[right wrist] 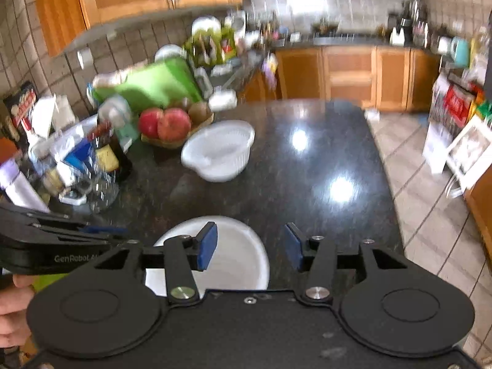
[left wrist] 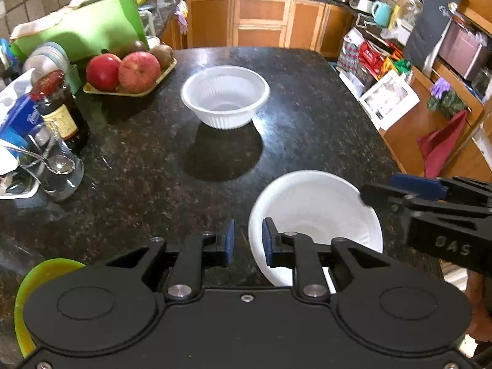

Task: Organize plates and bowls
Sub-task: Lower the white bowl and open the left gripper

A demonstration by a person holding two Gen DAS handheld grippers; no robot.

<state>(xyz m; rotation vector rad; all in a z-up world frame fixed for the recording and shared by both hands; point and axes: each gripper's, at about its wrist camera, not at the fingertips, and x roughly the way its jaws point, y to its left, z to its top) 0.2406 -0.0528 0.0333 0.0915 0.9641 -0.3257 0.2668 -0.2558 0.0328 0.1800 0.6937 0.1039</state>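
both grippers sit low over the near edge of the dark granite counter, each with its jaws apart and nothing pinched.

left gripper: narrow gap, the near rim of the smooth white bowl runs through it, pads not pressing. right gripper: wider gap, its left pad hangs over that same bowl, the other over bare counter – no contact i can see.

the ribbed white bowl stands upright mid-counter, well apart from the near one and just beside the fruit tray.

handling, as a guess – both white bowls look like thin foam or plastic disposables: very light, flexible, easy to crush or skid on polished stone. take them at the rim, one pad in, one out, light squeeze. the ribbed wall should give more bite than the smooth one. a slide-away on approach is the main risk.

count:
- white bowls: 2
- yellow-green dish: 1, at the near left, mostly hidden under the left gripper – plate or bowl, can't tell
- red apples on the tray: 2, plus brown fruit behind, count unclear
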